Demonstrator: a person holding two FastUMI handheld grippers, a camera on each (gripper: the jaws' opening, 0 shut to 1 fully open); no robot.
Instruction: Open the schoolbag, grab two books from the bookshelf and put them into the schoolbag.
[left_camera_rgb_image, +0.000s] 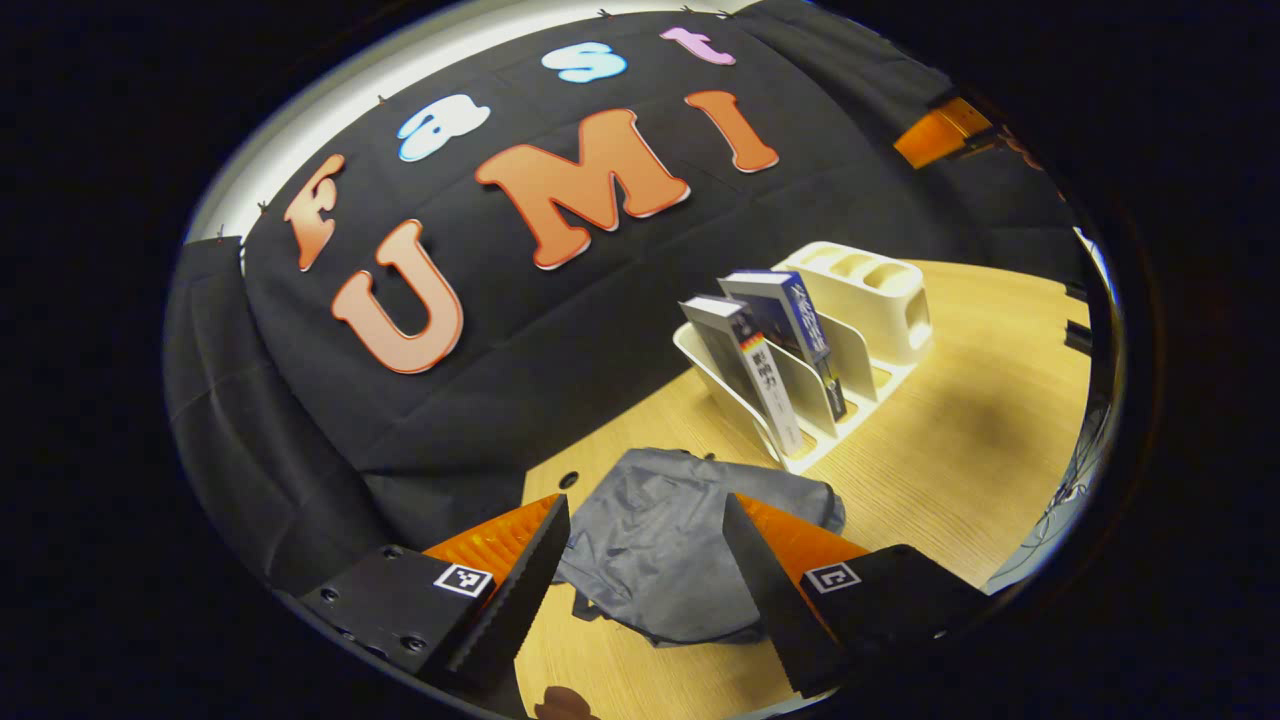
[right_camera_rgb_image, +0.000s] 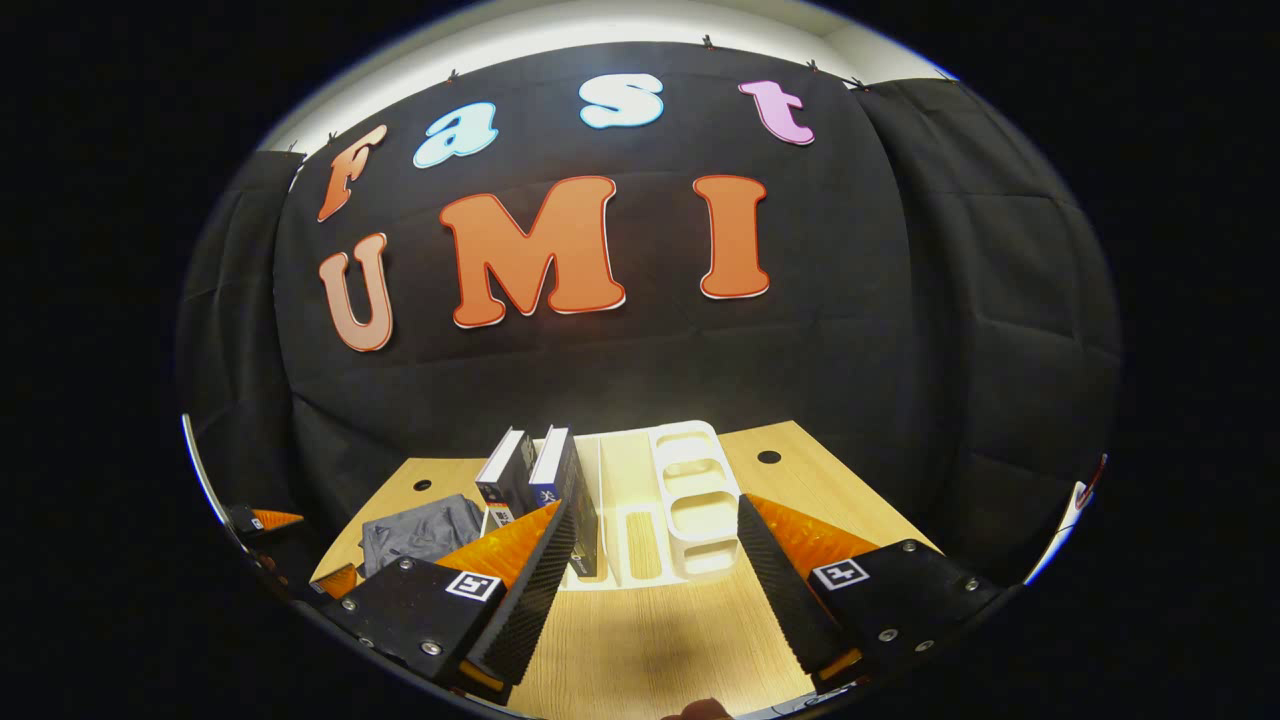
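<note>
The left gripper (left_camera_rgb_image: 645, 590) hangs released over the table (left_camera_rgb_image: 960, 460), its jaws spread wide with the grey schoolbag (left_camera_rgb_image: 680, 560) lying flat and crumpled between and beyond them, untouched. The view is tilted, so this gripper is rolled to one side. Each finger carries a small square black-and-white marker. Past the bag stands a white bookshelf (left_camera_rgb_image: 860, 330) with two books (left_camera_rgb_image: 775, 350) leaning in its slots; their spines carry print too small to read.

The right gripper (right_camera_rgb_image: 650, 585) is also released, jaws apart, level, and points at the bookshelf (right_camera_rgb_image: 680, 500) from the front. The books (right_camera_rgb_image: 540, 470) stand at its left end, and the schoolbag (right_camera_rgb_image: 420, 530) lies left of them.
</note>
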